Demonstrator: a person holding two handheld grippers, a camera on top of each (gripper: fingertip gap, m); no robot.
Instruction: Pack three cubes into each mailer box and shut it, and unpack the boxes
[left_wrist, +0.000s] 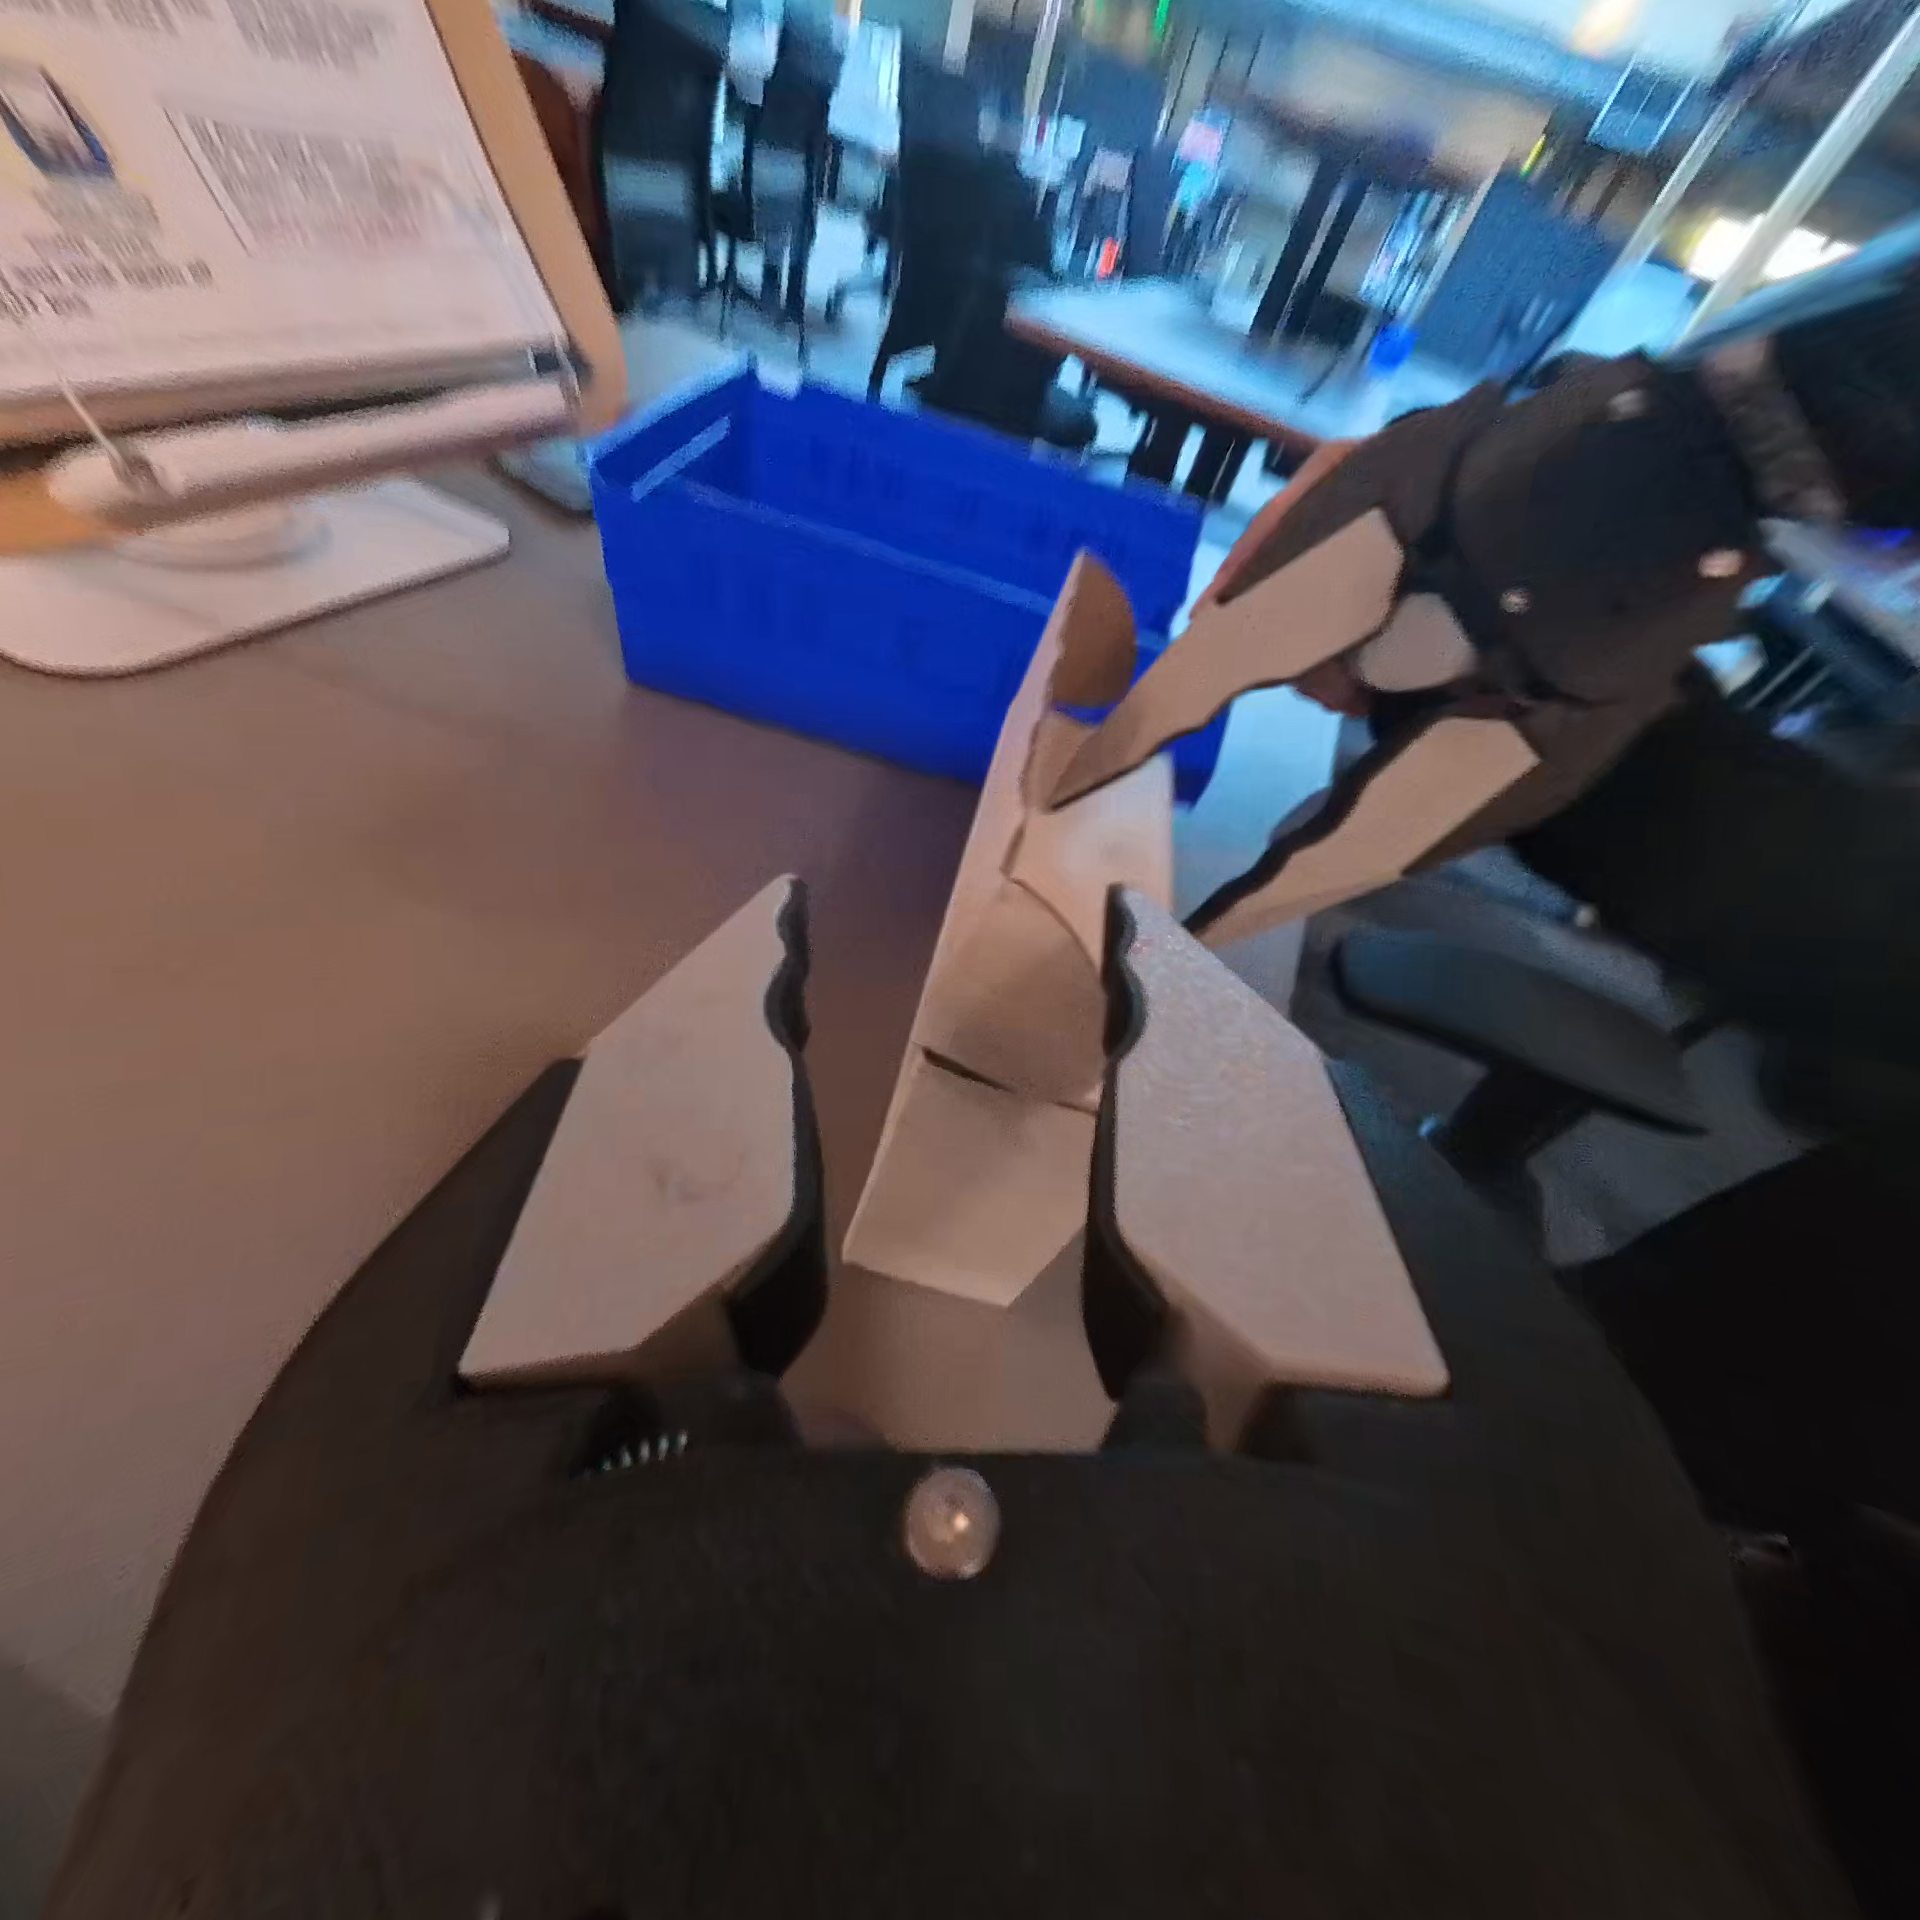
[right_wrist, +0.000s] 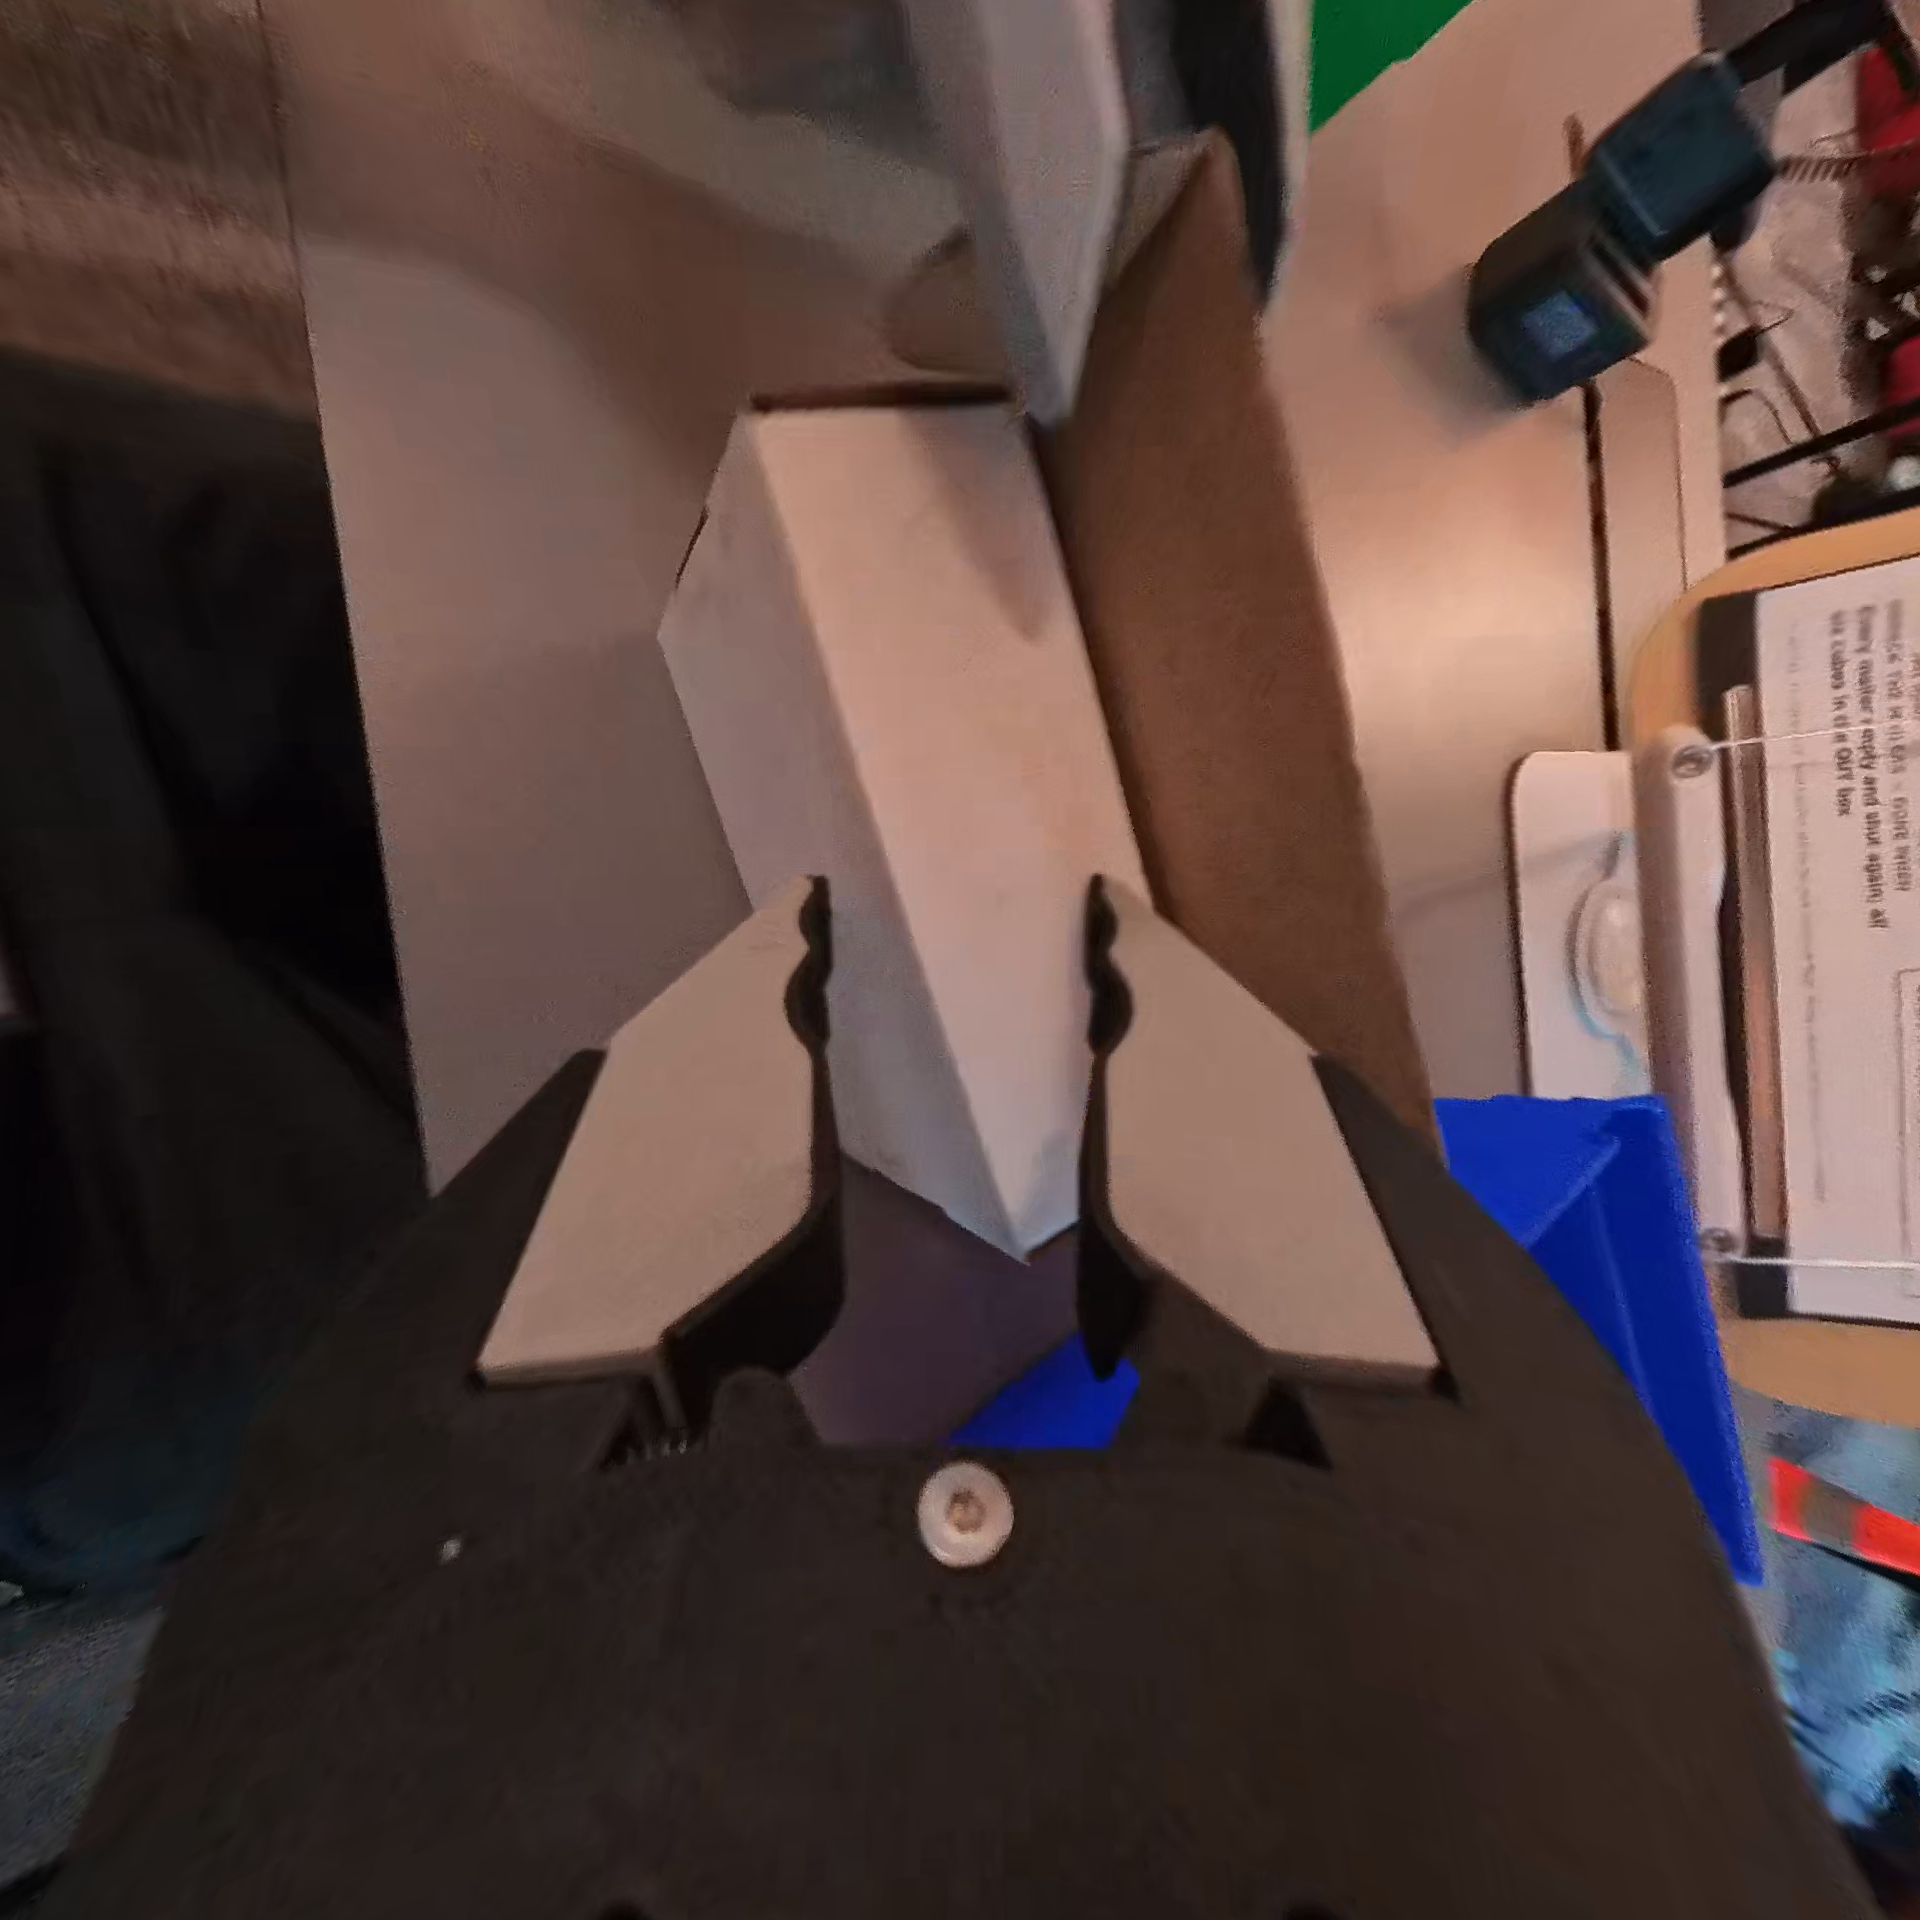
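A white mailer box (left_wrist: 987, 987) stands on edge over the brown table (left_wrist: 416, 831), seen end-on. My left gripper (left_wrist: 956, 914) is open; its fingers straddle the box's near end, and only the right finger touches it. My right gripper (left_wrist: 1122, 868) comes in from the right and clamps the box's far part across its thickness. In the right wrist view the white box (right_wrist: 914, 727) fills the gap between my right gripper's (right_wrist: 956, 894) fingers, with its brown inner lid face (right_wrist: 1195, 623) to the right. No cubes are visible.
A blue plastic bin (left_wrist: 883, 582) stands on the table just behind the box; it also shows in the right wrist view (right_wrist: 1558, 1226). A printed sign in a clear stand (left_wrist: 260, 208) is at the far left. An office chair (left_wrist: 1507, 987) is off the table's right edge.
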